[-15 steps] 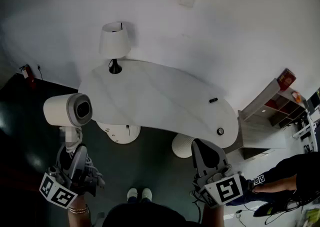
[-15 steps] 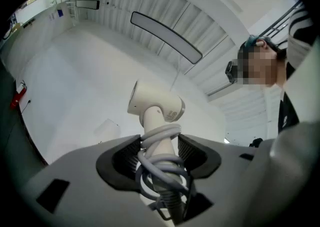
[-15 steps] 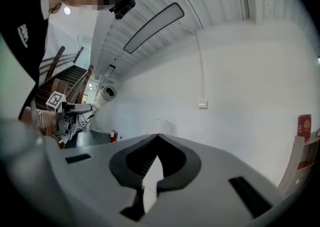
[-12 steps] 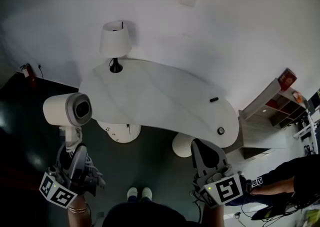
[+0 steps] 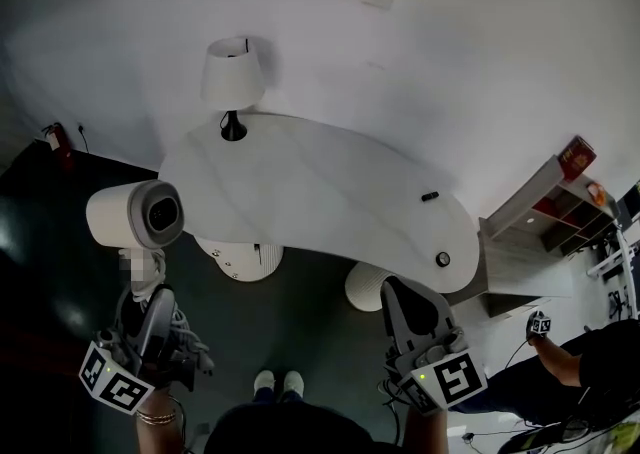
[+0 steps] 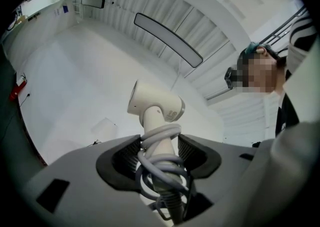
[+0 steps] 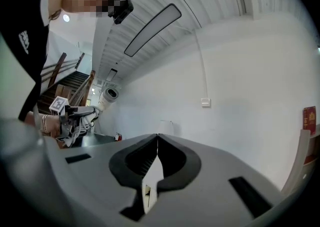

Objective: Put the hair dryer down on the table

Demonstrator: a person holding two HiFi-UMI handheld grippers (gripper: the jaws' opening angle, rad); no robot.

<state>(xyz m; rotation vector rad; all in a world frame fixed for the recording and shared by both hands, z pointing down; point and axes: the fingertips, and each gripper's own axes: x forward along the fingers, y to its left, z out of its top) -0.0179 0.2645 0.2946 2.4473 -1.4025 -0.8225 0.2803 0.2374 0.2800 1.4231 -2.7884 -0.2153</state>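
Observation:
The white hair dryer (image 5: 135,214) is up in the air at the left of the head view, left of the table and off it, barrel level. My left gripper (image 5: 148,300) is shut on its handle from below. In the left gripper view the hair dryer (image 6: 156,103) stands upright between the jaws, its grey cord (image 6: 161,163) coiled round the handle. My right gripper (image 5: 397,290) is shut and holds nothing, in front of the curved white table (image 5: 330,202). In the right gripper view the right gripper (image 7: 157,137) has its tips touching.
A white lamp (image 5: 232,77) stands at the table's far left end. A small black item (image 5: 429,197) and a round one (image 5: 442,260) lie near its right end. Two white round bases (image 5: 250,262) sit under the table. A shelf (image 5: 560,192) and another person's arm (image 5: 565,362) are at the right.
The other person's arm at the lower right has swung up and back. Both grippers and the hair dryer have hardly moved.

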